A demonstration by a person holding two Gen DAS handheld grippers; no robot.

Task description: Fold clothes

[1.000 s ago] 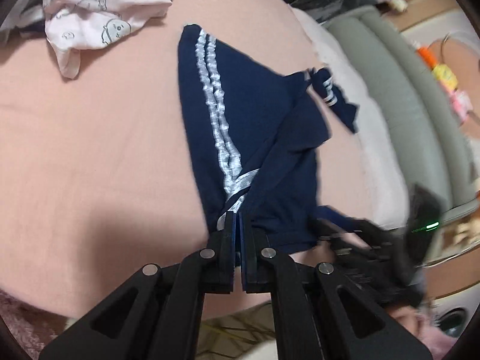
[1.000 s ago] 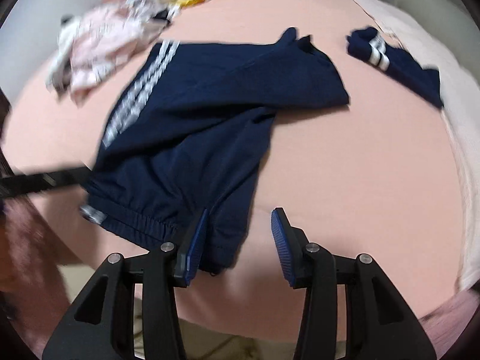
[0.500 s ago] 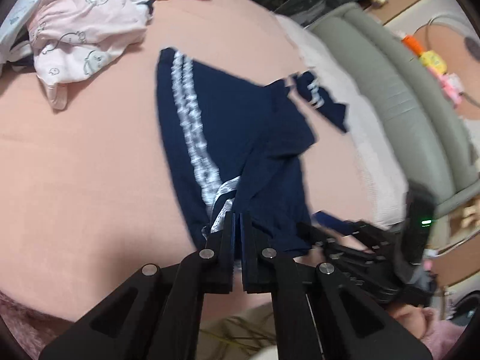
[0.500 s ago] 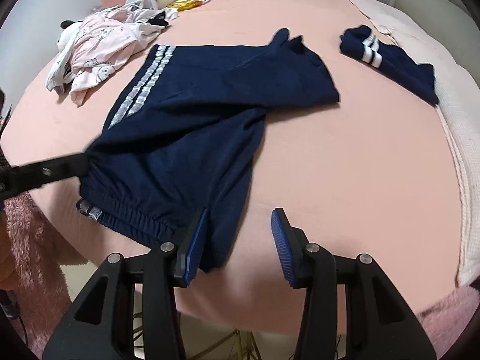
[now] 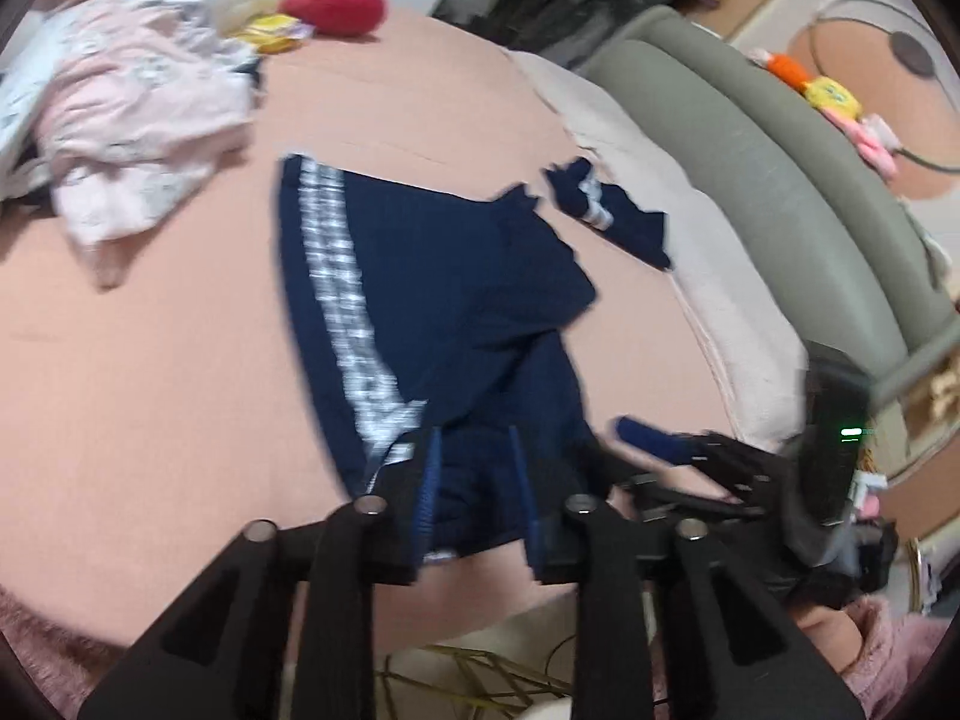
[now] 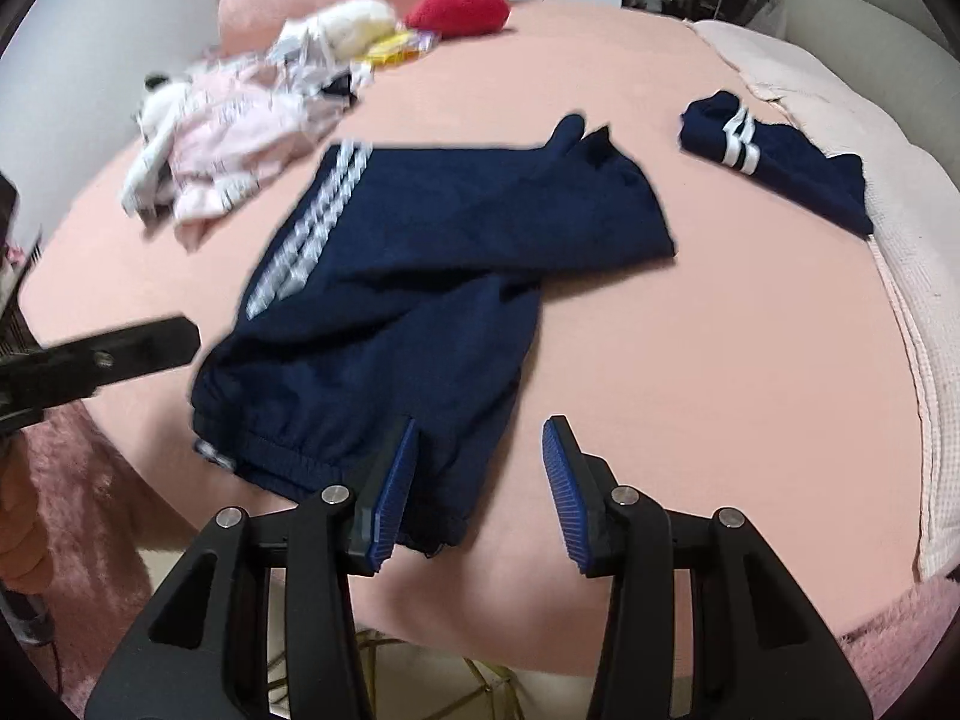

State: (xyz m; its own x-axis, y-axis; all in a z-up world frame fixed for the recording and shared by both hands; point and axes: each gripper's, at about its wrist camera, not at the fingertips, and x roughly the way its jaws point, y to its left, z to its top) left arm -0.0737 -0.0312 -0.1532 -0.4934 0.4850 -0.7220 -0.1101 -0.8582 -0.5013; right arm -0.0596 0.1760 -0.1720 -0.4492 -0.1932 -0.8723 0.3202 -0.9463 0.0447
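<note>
Navy shorts with white side stripes (image 6: 432, 276) lie flat on the pink bed sheet (image 6: 720, 360), waistband toward me. In the left wrist view the shorts (image 5: 456, 300) reach between the parted fingers of my left gripper (image 5: 477, 480). Its jaws are opening and the pads do not press the cloth. In the right wrist view the left gripper (image 6: 180, 336) sits just off the shorts' left corner. My right gripper (image 6: 480, 468) hovers open over the near hem, gripping nothing; it also shows in the left wrist view (image 5: 666, 444).
A second folded navy garment with white stripes (image 6: 780, 168) lies at the far right. A heap of pink and white clothes (image 6: 240, 126) and a red plush (image 6: 459, 9) sit at the back. A pale blanket (image 6: 900, 240) and a grey padded edge (image 5: 780, 180) border the right side.
My left gripper's jaws, shut on the shorts' waistband corner before, have parted and the gripper has drawn back and up. The right gripper has stayed in place, open.
</note>
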